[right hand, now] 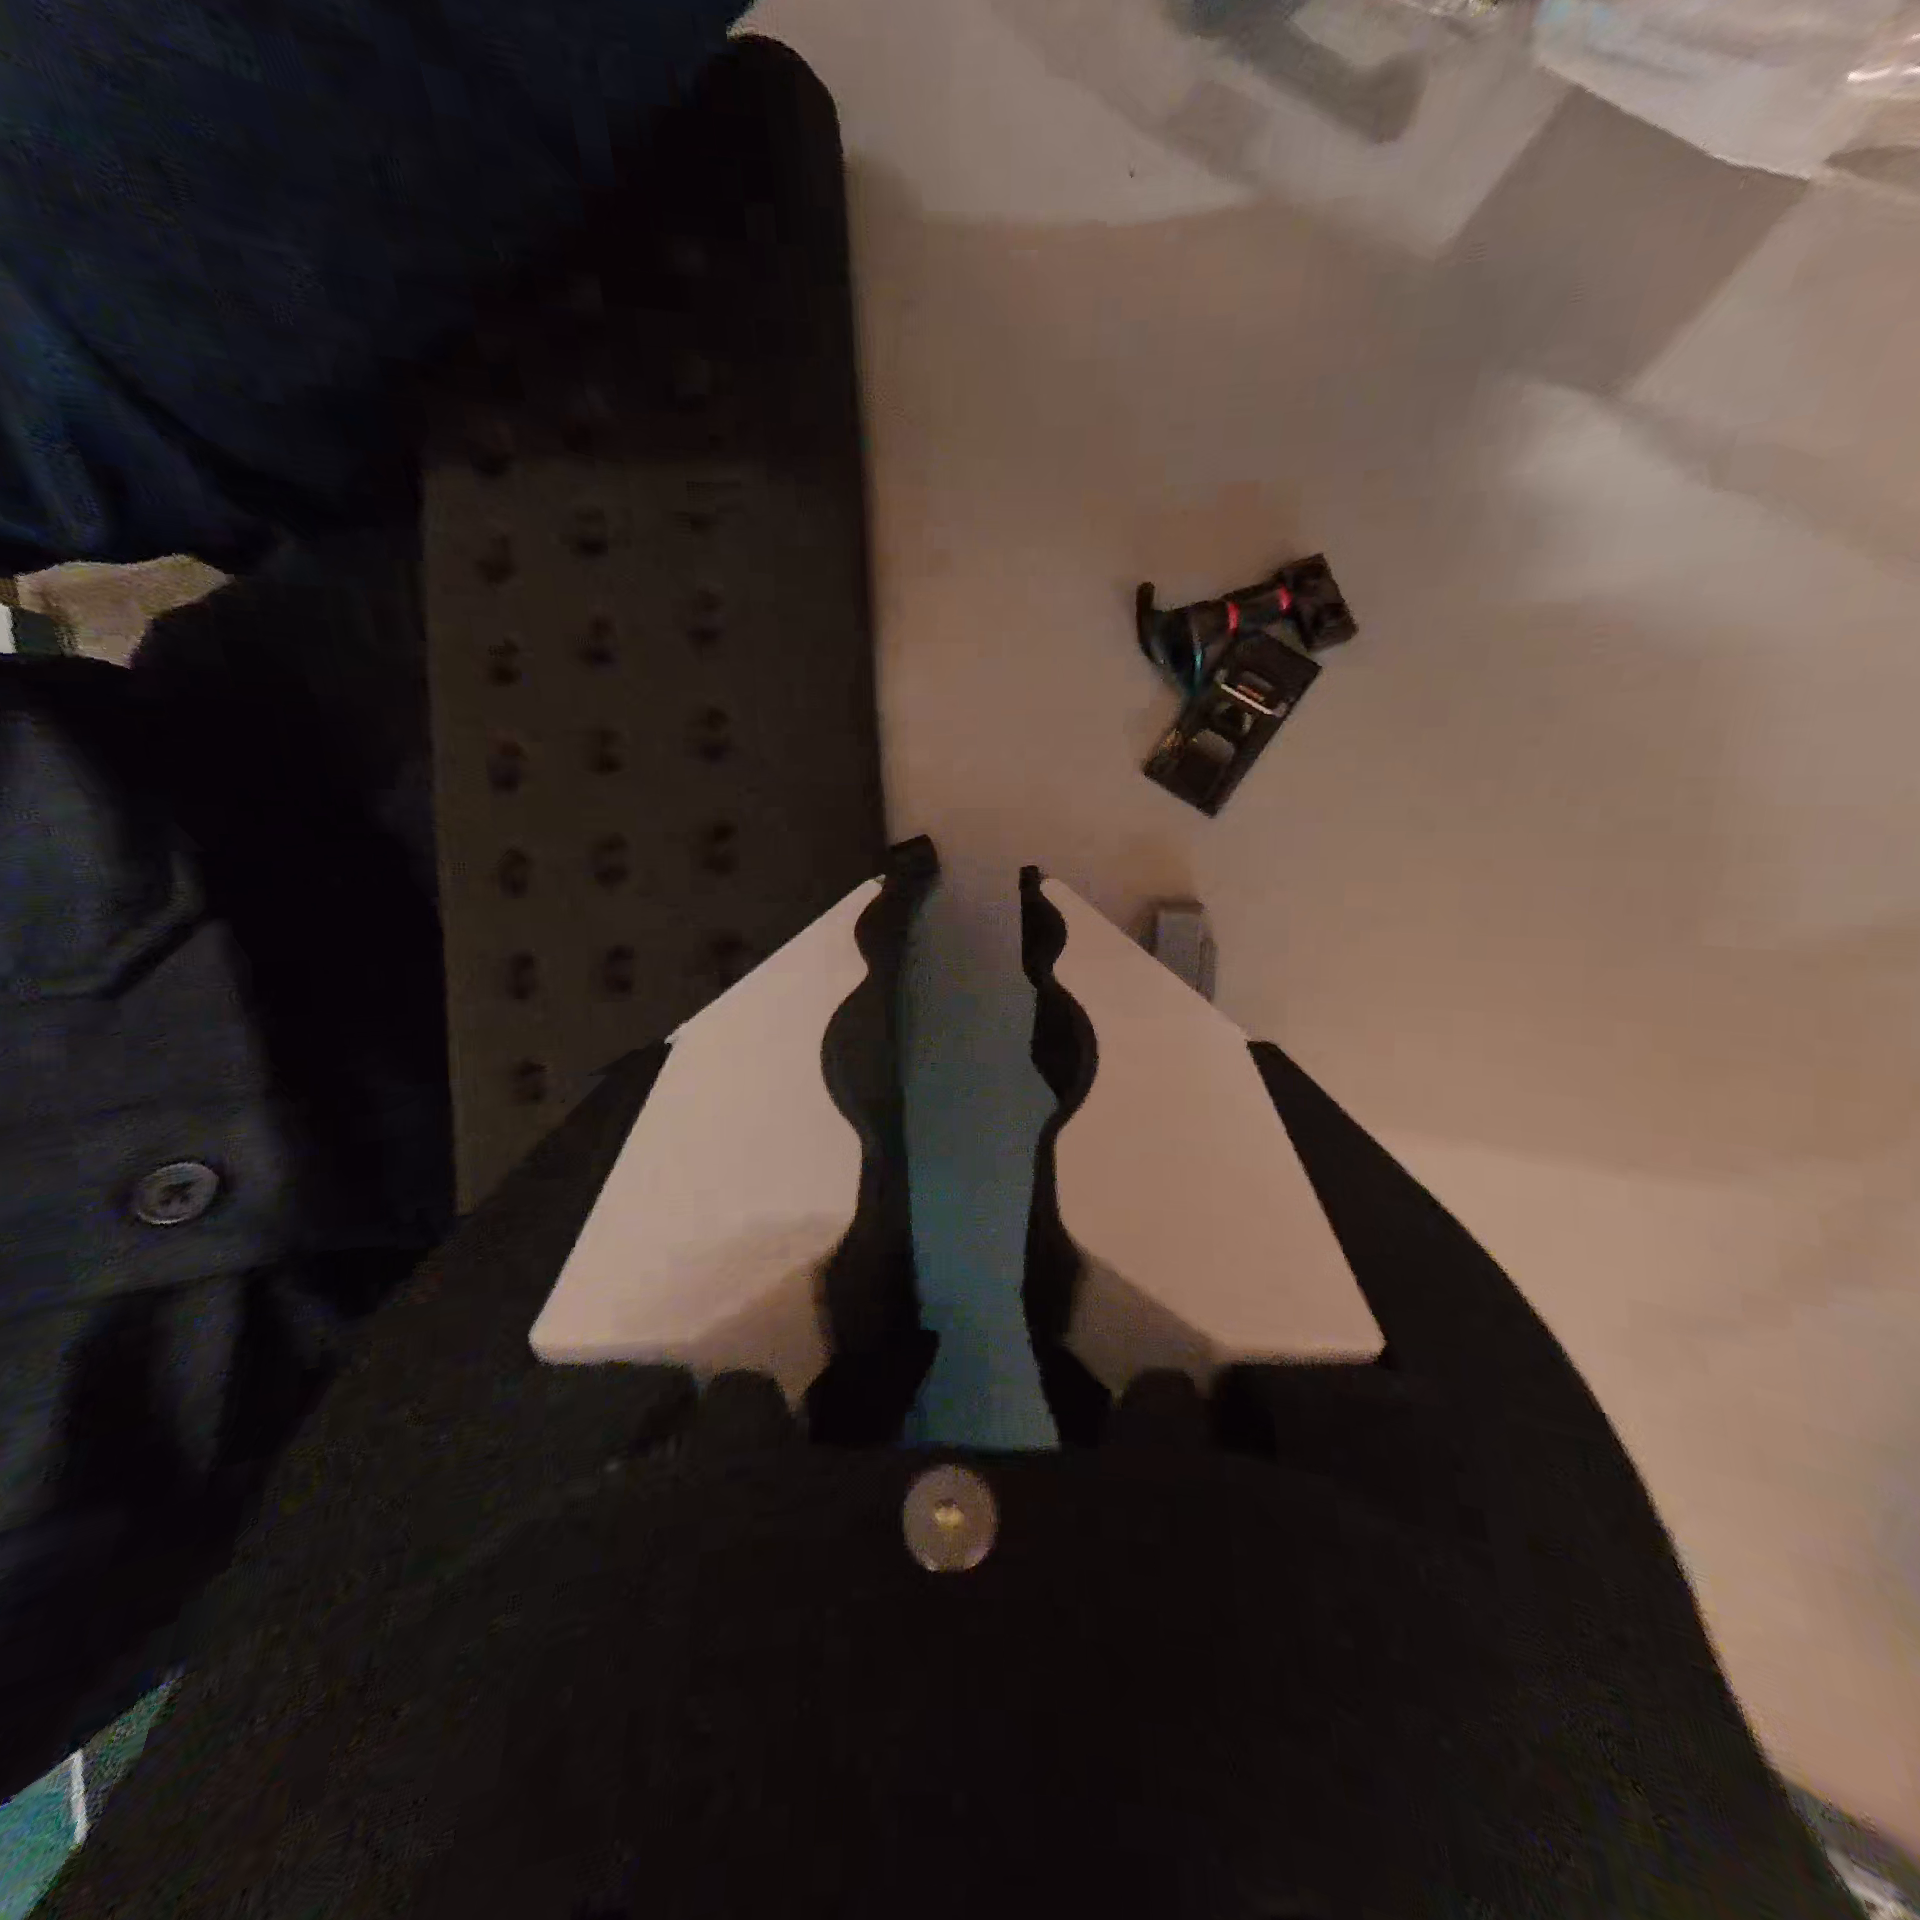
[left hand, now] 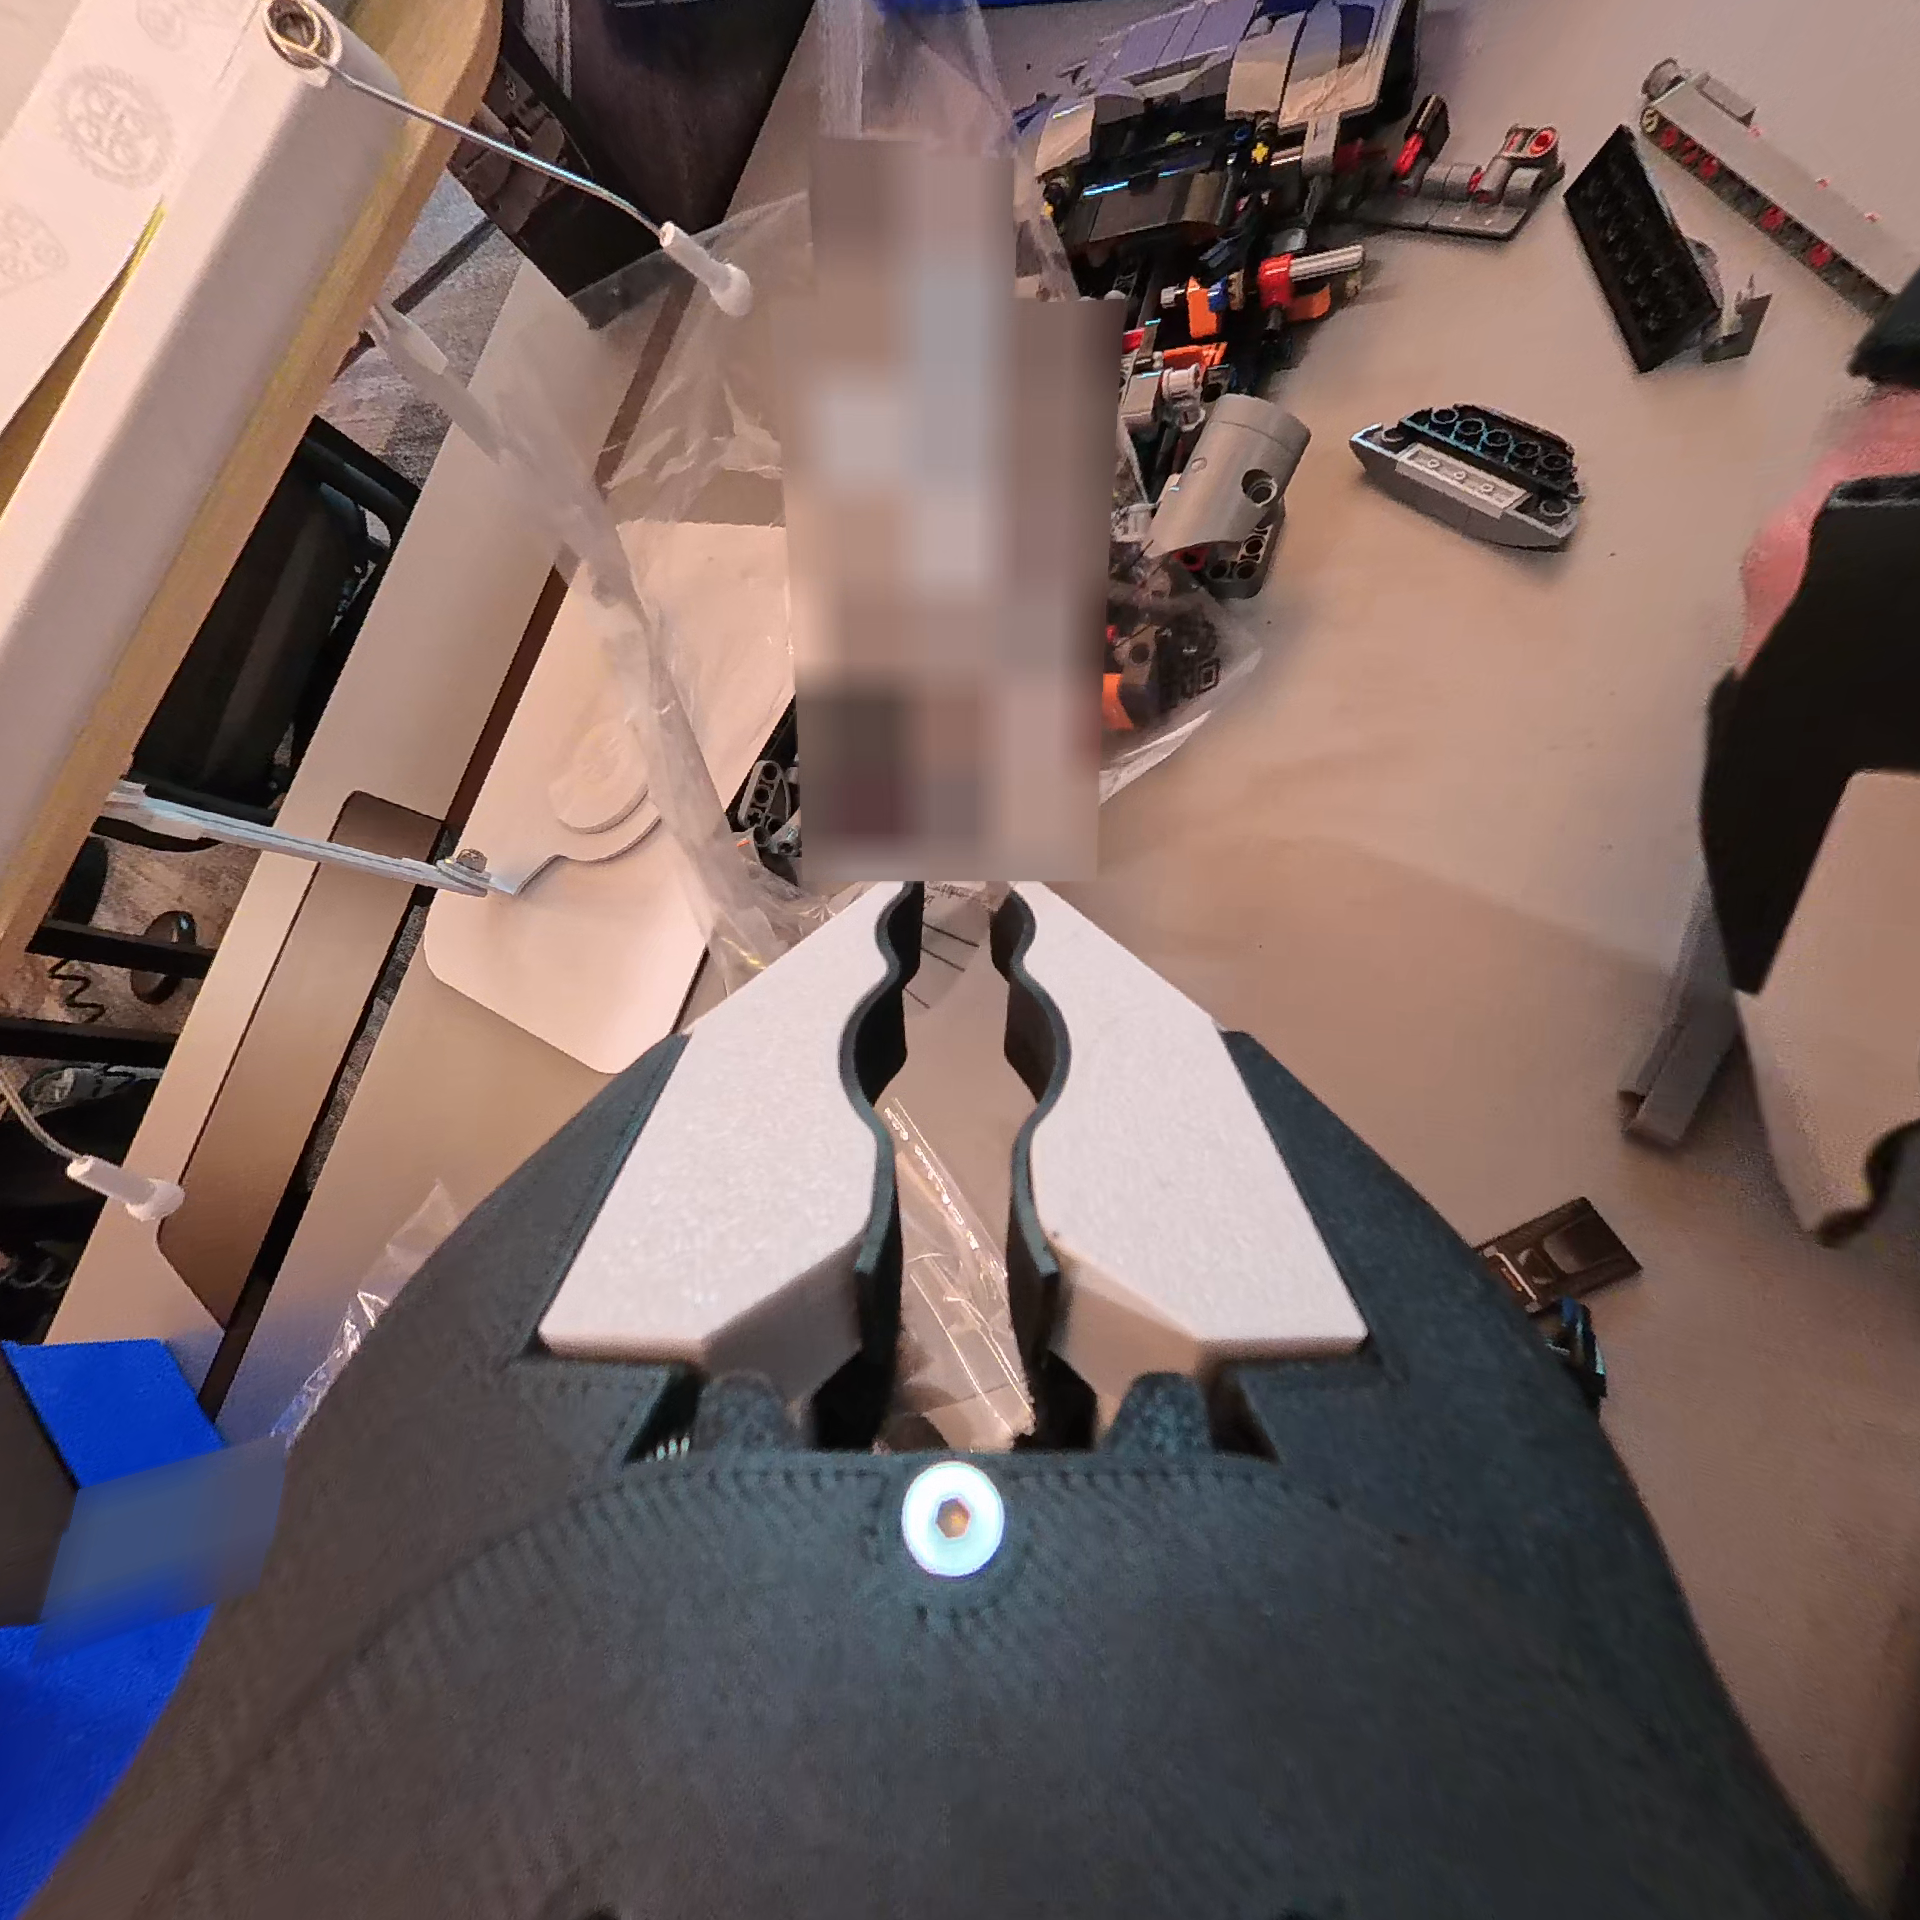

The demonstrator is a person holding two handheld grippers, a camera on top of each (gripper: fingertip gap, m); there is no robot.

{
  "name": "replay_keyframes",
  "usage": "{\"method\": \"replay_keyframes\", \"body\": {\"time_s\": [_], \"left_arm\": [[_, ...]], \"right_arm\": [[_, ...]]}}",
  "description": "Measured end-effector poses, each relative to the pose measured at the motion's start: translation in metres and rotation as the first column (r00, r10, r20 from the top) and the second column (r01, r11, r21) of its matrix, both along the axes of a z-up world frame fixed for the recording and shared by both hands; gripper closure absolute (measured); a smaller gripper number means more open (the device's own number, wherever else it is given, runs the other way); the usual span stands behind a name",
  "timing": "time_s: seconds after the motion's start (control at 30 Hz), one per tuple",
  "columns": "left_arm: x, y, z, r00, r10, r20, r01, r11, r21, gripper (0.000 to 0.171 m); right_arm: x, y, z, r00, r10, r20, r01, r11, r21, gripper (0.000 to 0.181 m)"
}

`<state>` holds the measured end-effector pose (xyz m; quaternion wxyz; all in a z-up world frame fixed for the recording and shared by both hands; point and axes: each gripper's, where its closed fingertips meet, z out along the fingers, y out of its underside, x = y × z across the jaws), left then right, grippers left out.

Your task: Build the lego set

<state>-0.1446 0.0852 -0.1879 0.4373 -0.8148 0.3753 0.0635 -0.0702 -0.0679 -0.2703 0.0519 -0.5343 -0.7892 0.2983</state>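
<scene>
Left gripper [left hand: 958, 914]: fingers sit close together with a narrow gap. A clear plastic bag [left hand: 940, 1226] runs up between them, so it looks like they're pinching the bag, though the actual contact at the tips is hidden behind a blurred patch.

Right gripper [right hand: 971, 862]: fingers also close with a slim gap. A teal-ish strip shows through the gap, but honestly can't tell whether they're gripping it or it's just whatever is behind. This view is dark and smeary.

Lego build [left hand: 1195, 208]: the big half-done model (grey, black, bits of red and orange) lies at the far side of the table [left hand: 1403, 831], well away from the left gripper.

Loose pieces: a grey curved assembly [left hand: 1470, 473] with black studs sits right of the model. A black studded plate [left hand: 1647, 249] and a long grey beam [left hand: 1766, 177] with red pins lie further right.

Small black parts [right hand: 1236, 681]: a little cluster with red rings, lying on the table ahead and right of the right gripper, not touching it.

Dark studded plate [right hand: 644, 727]: big, stands just left of the right gripper's fingers.

Person: dark buttoned clothing [right hand: 156, 1039] fills the left of the right wrist view.
</scene>
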Motion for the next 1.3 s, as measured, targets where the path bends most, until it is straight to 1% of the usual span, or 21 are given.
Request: {"method": "replay_keyframes", "body": {"time_s": [0.13,0.2,0.3,0.37,0.4,0.5,0.53,0.57,0.63,0.7,0.73,0.8,0.83,0.87,0.93,1.0,1.03,1.13,1.2,1.23,1.3], "left_arm": [[0.001,0.0,-0.001,1.0,-0.002,-0.001,0.002,1.0,-0.003,0.162],[0.001,0.0,0.0,1.0,-0.002,0.004,0.002,1.0,-0.001,0.162],[-0.003,0.0,-0.001,1.0,0.009,0.007,-0.009,1.0,-0.002,0.162],[-0.006,0.0,0.001,1.0,0.021,0.02,-0.021,1.0,0.002,0.162],[-0.007,0.0,0.001,0.999,0.026,0.027,-0.026,1.0,0.007,0.163],[-0.009,0.001,0.002,0.999,0.038,0.031,-0.039,0.999,0.015,0.163],[-0.009,0.001,0.001,0.999,0.039,0.032,-0.039,0.999,0.014,0.163],[-0.008,0.001,0.0,0.999,0.04,0.031,-0.04,0.999,0.012,0.163],[-0.008,0.001,-0.001,0.999,0.04,0.023,-0.04,0.999,0.011,0.163],[-0.009,0.001,-0.001,0.999,0.042,0.023,-0.042,0.999,0.014,0.163],[-0.009,0.001,0.0,0.999,0.042,0.028,-0.042,0.999,0.016,0.163],[-0.01,0.001,0.0,0.999,0.041,0.035,-0.042,0.999,0.016,0.163],[-0.01,0.001,0.0,0.998,0.041,0.037,-0.041,0.999,0.015,0.163],[-0.01,0.001,0.0,0.998,0.041,0.04,-0.041,0.999,0.015,0.163],[-0.009,0.001,0.001,0.999,0.038,0.04,-0.038,0.999,0.017,0.163],[-0.009,0.001,0.0,0.999,0.035,0.036,-0.036,0.999,0.016,0.163],[-0.008,0.0,0.0,0.999,0.034,0.034,-0.035,0.999,0.016,0.163],[-0.009,0.0,0.001,0.999,0.032,0.029,-0.033,0.999,0.017,0.163],[-0.008,-0.001,0.003,0.999,0.027,0.032,-0.027,0.999,0.024,0.165],[-0.008,-0.001,0.003,0.999,0.026,0.028,-0.026,0.999,0.029,0.167],[-0.009,-0.002,0.003,1.0,0.026,0.015,-0.026,0.999,0.033,0.17]], "right_arm": [[0.0,-0.004,-0.004,0.998,0.031,0.049,-0.032,0.999,0.029,0.168],[0.002,-0.01,-0.003,0.996,0.049,0.069,-0.05,0.998,0.022,0.181],[0.001,-0.009,-0.003,0.997,0.046,0.064,-0.049,0.998,0.041,0.18],[-0.002,-0.007,-0.004,0.998,0.036,0.047,-0.04,0.995,0.086,0.178],[-0.004,-0.004,-0.004,0.999,0.029,0.028,-0.032,0.992,0.118,0.17],[-0.011,0.001,-0.004,1.0,-0.001,-0.012,0.003,0.989,0.147,0.162],[-0.013,0.007,-0.006,1.0,-0.009,-0.023,0.013,0.982,0.19,0.164],[-0.015,0.014,-0.007,0.999,-0.017,-0.034,0.025,0.971,0.239,0.175],[-0.017,0.019,-0.007,0.999,-0.039,-0.036,0.047,0.971,0.233,0.171],[-0.016,0.031,-0.006,0.997,-0.065,-0.038,0.073,0.959,0.273,0.165],[-0.015,0.033,-0.003,0.997,-0.072,-0.04,0.08,0.959,0.271,0.162],[-0.014,0.01,0.013,0.996,-0.038,-0.078,0.047,0.993,0.11,0.16],[-0.013,-0.001,0.017,0.997,-0.029,-0.069,0.032,0.999,0.042,0.157],[-0.012,-0.004,0.014,0.998,-0.023,-0.051,0.024,0.999,0.033,0.153],[-0.012,-0.003,0.0,1.0,-0.014,-0.015,0.015,0.995,0.095,0.156],[-0.015,-0.004,-0.005,1.0,-0.01,-0.027,0.013,0.994,0.111,0.166],[-0.016,-0.002,-0.005,0.999,-0.014,-0.03,0.018,0.991,0.13,0.175],[-0.016,0.0,-0.005,0.999,-0.003,-0.047,0.011,0.987,0.162,0.176],[-0.016,0.004,0.005,0.995,-0.011,-0.095,0.026,0.987,0.159,0.177],[-0.016,0.008,0.016,0.99,-0.021,-0.139,0.041,0.988,0.147,0.177],[-0.017,0.027,0.053,0.964,-0.058,-0.258,0.097,0.985,0.14,0.177]]}}
